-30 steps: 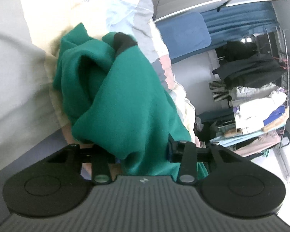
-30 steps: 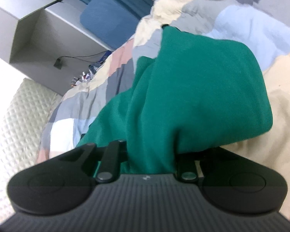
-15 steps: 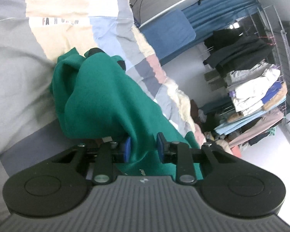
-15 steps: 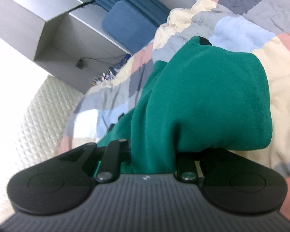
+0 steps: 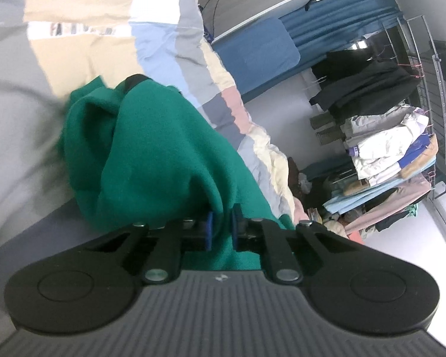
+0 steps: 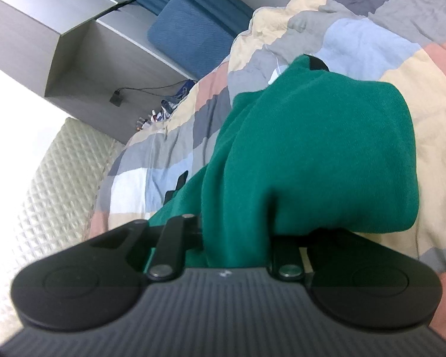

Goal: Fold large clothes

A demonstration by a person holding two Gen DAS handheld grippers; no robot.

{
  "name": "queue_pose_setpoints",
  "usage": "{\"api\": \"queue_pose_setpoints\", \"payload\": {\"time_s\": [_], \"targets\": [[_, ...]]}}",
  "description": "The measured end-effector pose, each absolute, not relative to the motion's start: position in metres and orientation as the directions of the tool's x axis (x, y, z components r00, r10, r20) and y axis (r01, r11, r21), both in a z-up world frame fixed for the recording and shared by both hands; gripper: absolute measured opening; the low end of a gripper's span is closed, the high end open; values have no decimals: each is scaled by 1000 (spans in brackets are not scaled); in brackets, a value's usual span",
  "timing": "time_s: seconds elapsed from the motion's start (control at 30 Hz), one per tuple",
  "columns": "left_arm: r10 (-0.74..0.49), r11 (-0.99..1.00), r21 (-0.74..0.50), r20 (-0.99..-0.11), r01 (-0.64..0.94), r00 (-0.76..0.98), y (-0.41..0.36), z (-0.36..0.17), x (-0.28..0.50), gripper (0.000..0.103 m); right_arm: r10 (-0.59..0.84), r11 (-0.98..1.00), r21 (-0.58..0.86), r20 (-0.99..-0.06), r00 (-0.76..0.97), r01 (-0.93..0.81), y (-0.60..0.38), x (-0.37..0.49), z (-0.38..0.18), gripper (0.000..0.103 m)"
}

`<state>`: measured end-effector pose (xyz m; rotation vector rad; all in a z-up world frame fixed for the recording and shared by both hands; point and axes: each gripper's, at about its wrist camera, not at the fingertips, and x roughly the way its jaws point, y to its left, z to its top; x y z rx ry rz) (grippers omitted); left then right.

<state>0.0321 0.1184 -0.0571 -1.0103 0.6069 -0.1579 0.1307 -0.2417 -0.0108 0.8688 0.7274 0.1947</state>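
Note:
A large green garment (image 5: 151,154) with black trim hangs bunched over a patchwork quilt (image 5: 160,47). My left gripper (image 5: 221,229) is shut on a fold of the green garment, its blue pads (image 5: 208,229) pinching the cloth. In the right wrist view the green garment (image 6: 306,154) drapes over my right gripper (image 6: 235,238), which is shut on it; its fingertips are hidden under the cloth. The garment stretches from both grippers down to the quilt (image 6: 356,38).
A clothes rack (image 5: 401,136) with hanging and stacked clothes stands to the right. A blue cushion (image 6: 190,38) and blue curtain lie at the far end of the bed. A grey shelf unit (image 6: 83,50) and quilted headboard (image 6: 53,190) are at the left.
My left gripper has closed from open onto the green garment and lifted it. The right gripper has kept its hold and risen, so more of the quilt shows.

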Motion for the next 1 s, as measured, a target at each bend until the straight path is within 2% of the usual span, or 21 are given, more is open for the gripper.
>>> {"api": "queue_pose_setpoints", "payload": {"time_s": [0.17, 0.27, 0.3, 0.33, 0.47, 0.5, 0.57, 0.63, 0.83, 1.0], "targets": [[-402, 548, -826, -398, -132, 825, 118, -40, 61, 14, 460, 614, 776, -502, 733, 145, -248, 153, 0, 29], [-398, 556, -821, -399, -129, 826, 118, -31, 81, 14, 489, 584, 799, -485, 725, 140, -252, 169, 5, 44], [-400, 551, -825, -396, -128, 827, 119, -29, 88, 14, 496, 581, 803, -477, 725, 131, -252, 174, 6, 55], [-404, 546, -829, -390, -124, 828, 120, -27, 97, 14, 503, 581, 805, -471, 724, 120, -252, 179, 8, 61], [-398, 561, -819, -393, -119, 829, 121, -19, 135, 17, 519, 578, 811, -449, 727, 89, -252, 204, 14, 63], [-396, 560, -819, -396, -124, 829, 122, -18, 145, 21, 522, 572, 816, -441, 730, 83, -253, 211, 15, 63], [-403, 561, -821, -387, -110, 829, 123, -15, 166, 57, 526, 573, 817, -429, 734, 67, -255, 223, 16, 63], [-406, 551, -830, -351, -80, 844, 125, -14, 185, 74, 531, 585, 810, -421, 735, 41, -253, 237, 17, 63], [-352, 642, -764, -362, -59, 863, 122, -24, 246, 79, 546, 644, 763, -411, 730, -52, -247, 278, 6, 63], [-320, 717, -693, -422, -74, 848, 113, -44, 301, 80, 530, 670, 740, -416, 739, -63, -245, 320, -15, 63]]}}
